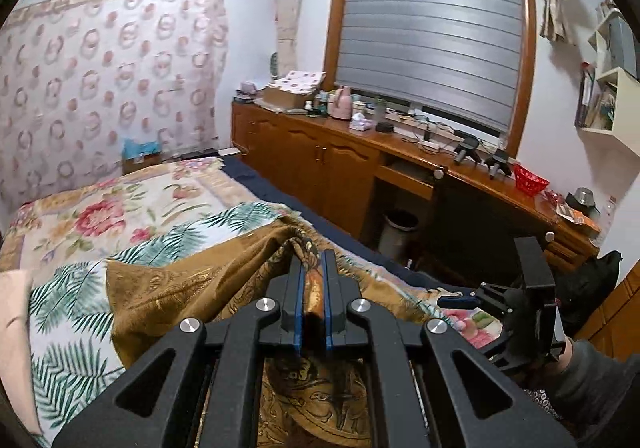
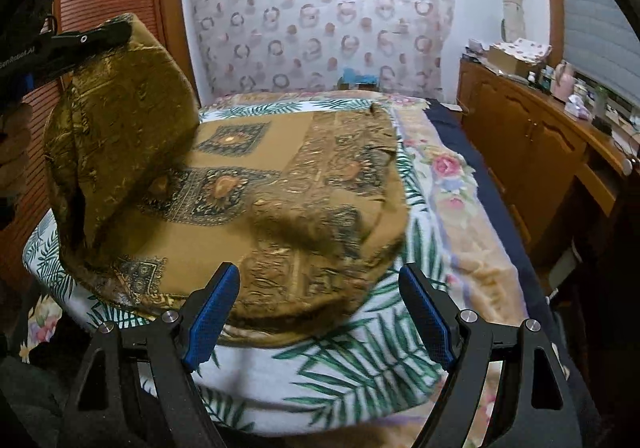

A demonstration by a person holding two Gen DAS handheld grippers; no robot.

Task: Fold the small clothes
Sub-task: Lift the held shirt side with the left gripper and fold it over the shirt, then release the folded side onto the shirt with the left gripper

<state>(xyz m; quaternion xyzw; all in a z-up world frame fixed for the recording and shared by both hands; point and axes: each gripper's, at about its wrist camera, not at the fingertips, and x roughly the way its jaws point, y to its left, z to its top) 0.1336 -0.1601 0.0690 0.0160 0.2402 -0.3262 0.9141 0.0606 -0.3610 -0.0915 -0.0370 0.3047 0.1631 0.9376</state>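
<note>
1. the left gripper [image 1: 313, 268] is closed on the brown patterned cloth [image 1: 200, 288]. a bunched fold of the cloth sits between its two blue pads and sticks out a little past the tips.
2. in the right wrist view the left gripper [image 2: 120, 33] is at the upper left, and a corner of the brown patterned cloth [image 2: 280, 184] hangs from it, lifted above the bed. this raised part stands as a tall flap and curves down to the rest of the cloth.
3. the rest of the cloth lies mostly flat on the palm-leaf sheet [image 2: 360, 360], in the middle of the bed. its near edge is rounded and a little blurred.
4. the right gripper [image 2: 320, 308] is wide open with nothing between its blue fingers [image 2: 212, 312]. the near edge of the cloth lies just in front of the fingertips and between their lines. i cannot tell if the fingers touch it.
5. in the left wrist view the right gripper [image 1: 460, 303] is seen at the right, low over the bed edge, well apart from the pinched fold.
6. under the palm-leaf sheet is a floral blanket [image 1: 120, 208]. beside the bed stands a wooden cabinet [image 1: 320, 164] under a window with a grey blind [image 1: 432, 32].
</note>
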